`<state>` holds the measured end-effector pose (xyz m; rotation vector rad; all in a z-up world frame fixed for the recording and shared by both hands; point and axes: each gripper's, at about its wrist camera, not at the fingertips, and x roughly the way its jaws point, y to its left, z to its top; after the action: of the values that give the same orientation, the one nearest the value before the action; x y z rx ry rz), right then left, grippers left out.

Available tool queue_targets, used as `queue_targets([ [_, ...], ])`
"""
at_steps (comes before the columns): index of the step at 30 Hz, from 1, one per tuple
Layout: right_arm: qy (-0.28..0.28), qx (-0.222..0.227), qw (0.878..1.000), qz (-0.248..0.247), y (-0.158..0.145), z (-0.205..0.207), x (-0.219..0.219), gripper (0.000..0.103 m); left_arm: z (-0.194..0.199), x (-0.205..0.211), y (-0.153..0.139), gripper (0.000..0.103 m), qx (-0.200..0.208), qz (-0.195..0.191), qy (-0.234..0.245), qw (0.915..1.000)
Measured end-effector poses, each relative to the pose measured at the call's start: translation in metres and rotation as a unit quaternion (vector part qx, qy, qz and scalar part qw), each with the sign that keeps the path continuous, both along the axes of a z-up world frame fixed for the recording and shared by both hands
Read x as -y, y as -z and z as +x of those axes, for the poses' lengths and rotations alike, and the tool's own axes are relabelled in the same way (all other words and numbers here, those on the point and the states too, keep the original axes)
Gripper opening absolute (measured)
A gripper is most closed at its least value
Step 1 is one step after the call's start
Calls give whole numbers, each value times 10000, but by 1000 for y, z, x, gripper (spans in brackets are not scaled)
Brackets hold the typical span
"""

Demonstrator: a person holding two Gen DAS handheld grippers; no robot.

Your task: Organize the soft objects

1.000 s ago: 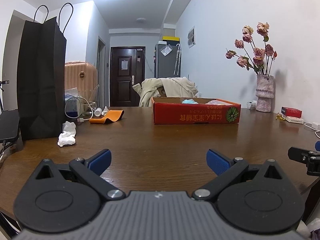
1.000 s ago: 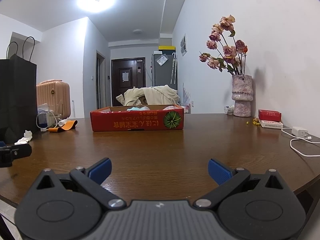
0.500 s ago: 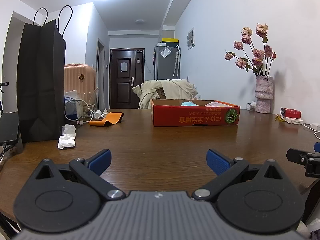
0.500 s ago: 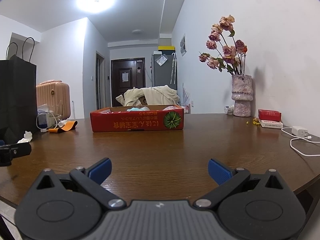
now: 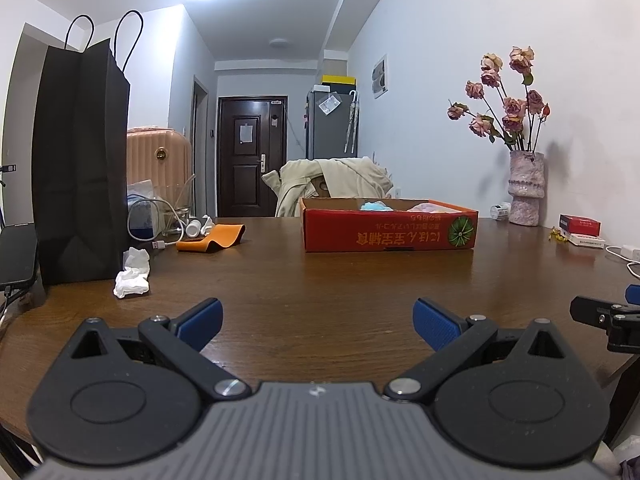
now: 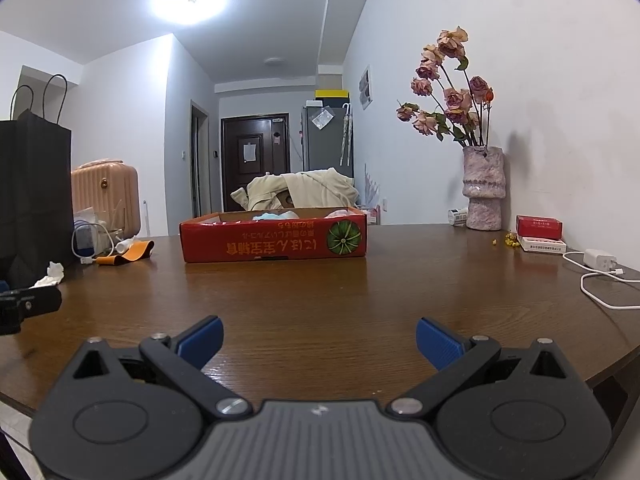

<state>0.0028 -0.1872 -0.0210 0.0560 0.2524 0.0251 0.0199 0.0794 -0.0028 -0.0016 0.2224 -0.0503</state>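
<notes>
A shallow red cardboard box (image 5: 388, 234) (image 6: 274, 238) stands on the brown table, far ahead of both grippers. Soft blue (image 5: 375, 205) (image 6: 272, 216) and pink (image 5: 430, 207) (image 6: 340, 213) pieces show above its rim. Crumpled white tissue (image 5: 132, 274) (image 6: 51, 273) lies at the left by a black paper bag (image 5: 80, 160). My left gripper (image 5: 318, 322) hovers open near the table's front edge, nothing between its blue pads. My right gripper (image 6: 319, 340) is open and empty too; its tip shows at the left wrist view's right edge.
An orange strap (image 5: 214, 239), white cable and glass jar (image 5: 176, 208) sit behind the bag. A vase of dried roses (image 6: 482, 190), red and white packets (image 6: 540, 232) and a white charger with cord (image 6: 598, 262) line the right side. A phone (image 5: 16, 256) lies far left.
The left wrist view has dropped slightly, so the red box looks a little lower and flatter. The right gripper has barely moved. Both stay open.
</notes>
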Motion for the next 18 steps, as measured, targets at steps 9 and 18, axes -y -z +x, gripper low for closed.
queue_targets([
  [9,-5,-31,10000,18,0,0,0,103,-1,1,0,103,-8,12,14,10000],
  [18,-12,-9,10000,17,-1,1,1,103,0,1,1,103,1,22,28,10000],
])
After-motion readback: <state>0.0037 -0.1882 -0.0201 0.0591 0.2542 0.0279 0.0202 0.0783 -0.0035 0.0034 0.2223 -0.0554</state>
